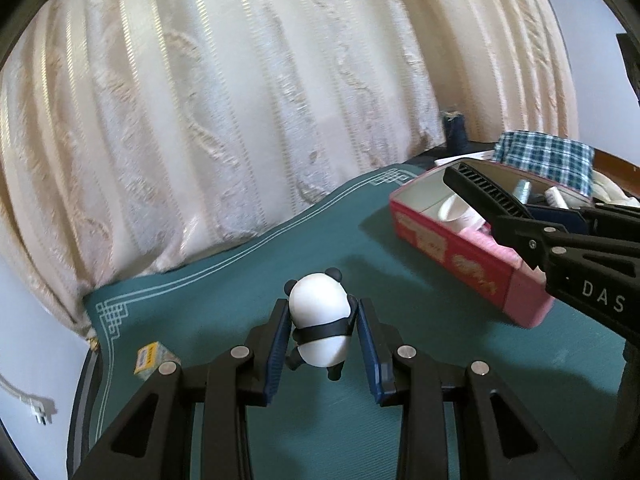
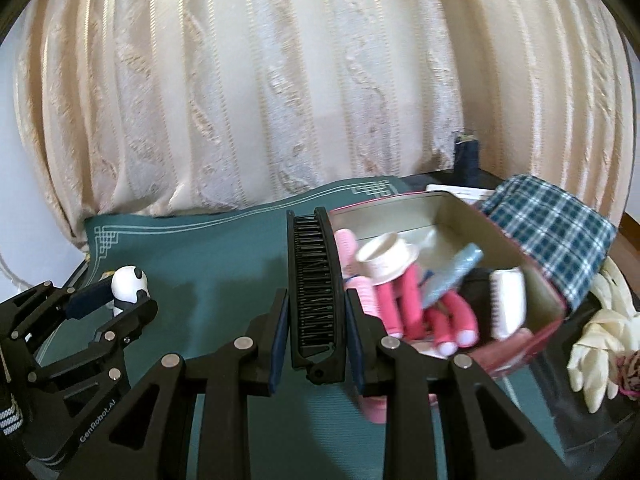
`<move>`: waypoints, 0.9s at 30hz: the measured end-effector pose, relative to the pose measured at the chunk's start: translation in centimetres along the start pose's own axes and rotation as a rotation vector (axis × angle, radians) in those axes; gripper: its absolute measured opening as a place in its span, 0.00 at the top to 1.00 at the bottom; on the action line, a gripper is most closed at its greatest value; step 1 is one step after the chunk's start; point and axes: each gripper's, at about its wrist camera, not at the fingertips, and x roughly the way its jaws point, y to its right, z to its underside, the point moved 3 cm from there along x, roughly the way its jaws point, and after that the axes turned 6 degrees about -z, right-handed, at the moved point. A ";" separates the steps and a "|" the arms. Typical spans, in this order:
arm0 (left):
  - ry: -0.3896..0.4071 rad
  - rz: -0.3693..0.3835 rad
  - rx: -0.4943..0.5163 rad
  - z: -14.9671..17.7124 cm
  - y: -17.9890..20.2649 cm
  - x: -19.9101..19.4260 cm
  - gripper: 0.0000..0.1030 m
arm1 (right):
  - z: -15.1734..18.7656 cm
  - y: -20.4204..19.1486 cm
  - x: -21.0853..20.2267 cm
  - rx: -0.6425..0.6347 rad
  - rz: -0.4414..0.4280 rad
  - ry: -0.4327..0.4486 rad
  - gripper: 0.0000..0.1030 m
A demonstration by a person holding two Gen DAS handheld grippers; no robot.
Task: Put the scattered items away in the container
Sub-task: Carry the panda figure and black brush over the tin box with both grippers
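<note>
My left gripper (image 1: 322, 312) is shut on a white and black panda figure (image 1: 320, 322) and holds it over the green mat (image 1: 224, 304); it also shows in the right wrist view (image 2: 128, 282). My right gripper (image 2: 316, 300) is shut on a black folding comb (image 2: 314, 280), its far end beside the left rim of the pink tin box (image 2: 516, 344). In the left wrist view the comb (image 1: 484, 192) hangs over the box (image 1: 460, 264). The box holds pink rollers (image 2: 404, 300), a white cup (image 2: 386, 258), a blue item and a white brush (image 2: 508, 304).
A small yellow box (image 1: 150, 358) lies on the mat at the left. A blue checked cloth (image 2: 552, 224) and white gloves (image 2: 596, 340) lie right of the tin. A dark spool (image 2: 466, 154) stands at the back. A cream curtain (image 2: 300, 80) hangs behind the table.
</note>
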 end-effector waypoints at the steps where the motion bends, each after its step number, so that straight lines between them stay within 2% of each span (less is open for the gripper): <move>1: 0.002 0.002 0.005 -0.2 0.4 -0.1 0.66 | -0.1 0.4 -0.2 0.004 0.004 0.005 0.72; 8: 0.024 0.033 0.052 -2.0 3.9 -0.3 0.66 | -0.7 4.0 -1.9 0.039 0.049 0.034 0.72; 13: 0.030 0.087 0.065 -3.2 6.3 0.1 0.66 | -0.8 6.9 -2.7 0.070 0.093 0.039 0.72; 18: 0.024 0.196 0.035 -4.6 8.0 0.9 0.66 | -0.8 9.6 -3.0 0.099 0.132 0.035 0.72; 22: 0.010 0.311 -0.015 -6.2 9.3 1.9 0.66 | -1.1 11.0 -2.8 0.110 0.148 0.030 0.72; 27: -0.003 0.390 -0.048 -7.6 10.5 3.5 0.66 | -1.2 11.9 -2.1 0.112 0.153 0.016 0.72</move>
